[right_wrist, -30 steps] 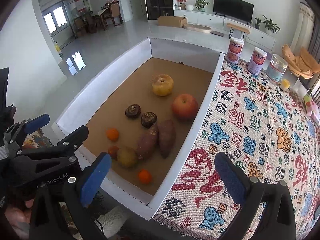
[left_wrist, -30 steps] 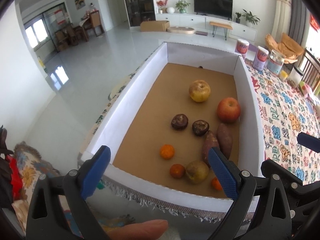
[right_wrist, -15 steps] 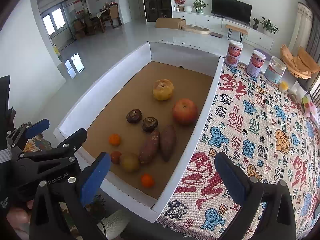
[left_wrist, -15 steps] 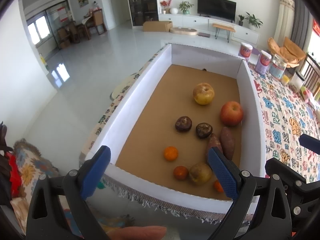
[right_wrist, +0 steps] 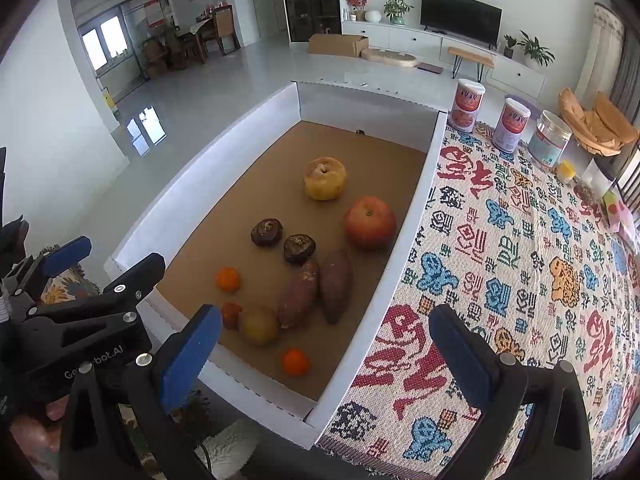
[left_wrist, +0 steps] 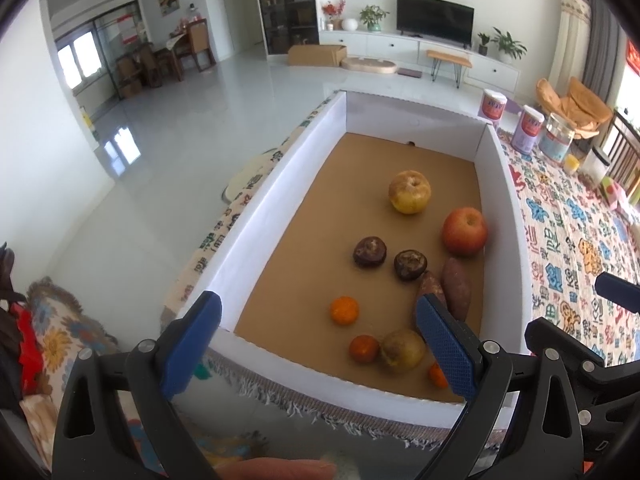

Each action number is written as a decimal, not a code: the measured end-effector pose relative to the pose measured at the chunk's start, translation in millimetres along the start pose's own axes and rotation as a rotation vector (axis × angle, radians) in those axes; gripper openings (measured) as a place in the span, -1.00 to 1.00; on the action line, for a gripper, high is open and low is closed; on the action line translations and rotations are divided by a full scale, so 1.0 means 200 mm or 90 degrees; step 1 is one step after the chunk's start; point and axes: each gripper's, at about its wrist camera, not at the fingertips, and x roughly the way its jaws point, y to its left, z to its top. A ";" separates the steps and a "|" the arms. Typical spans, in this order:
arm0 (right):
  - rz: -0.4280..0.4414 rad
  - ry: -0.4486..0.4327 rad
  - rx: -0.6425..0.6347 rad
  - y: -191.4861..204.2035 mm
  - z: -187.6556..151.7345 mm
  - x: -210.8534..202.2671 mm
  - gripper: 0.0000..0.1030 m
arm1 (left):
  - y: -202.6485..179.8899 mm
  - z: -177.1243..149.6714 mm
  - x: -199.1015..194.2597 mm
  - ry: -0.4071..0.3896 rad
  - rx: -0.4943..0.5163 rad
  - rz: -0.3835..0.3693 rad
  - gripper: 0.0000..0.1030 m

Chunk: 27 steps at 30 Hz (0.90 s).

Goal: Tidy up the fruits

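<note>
- A bright living room with a pale tiled floor lies behind a table covered by a patterned cloth.
- A white-walled box with a brown bottom sits on the cloth's left part.
- Inside the box: a yellow apple farthest back, a red apple by the right wall, two sweet potatoes and small oranges nearer the front wall.
- Two dark round pieces, possibly mushrooms, lie mid-box.
- The left gripper hangs spread wide and empty before the box's front wall.
- The right gripper is likewise spread, empty, over the box's front right corner.

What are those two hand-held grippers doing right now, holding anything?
Left hand-held gripper: open, holding nothing.
Right hand-held gripper: open, holding nothing.
</note>
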 end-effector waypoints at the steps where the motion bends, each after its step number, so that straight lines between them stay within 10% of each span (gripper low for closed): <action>1: 0.000 0.000 -0.001 0.00 0.00 0.00 0.99 | 0.00 0.00 0.00 -0.001 -0.001 0.000 0.92; 27: -0.004 0.001 0.006 0.04 -0.01 -0.02 0.99 | 0.03 0.00 -0.01 -0.008 -0.003 0.004 0.92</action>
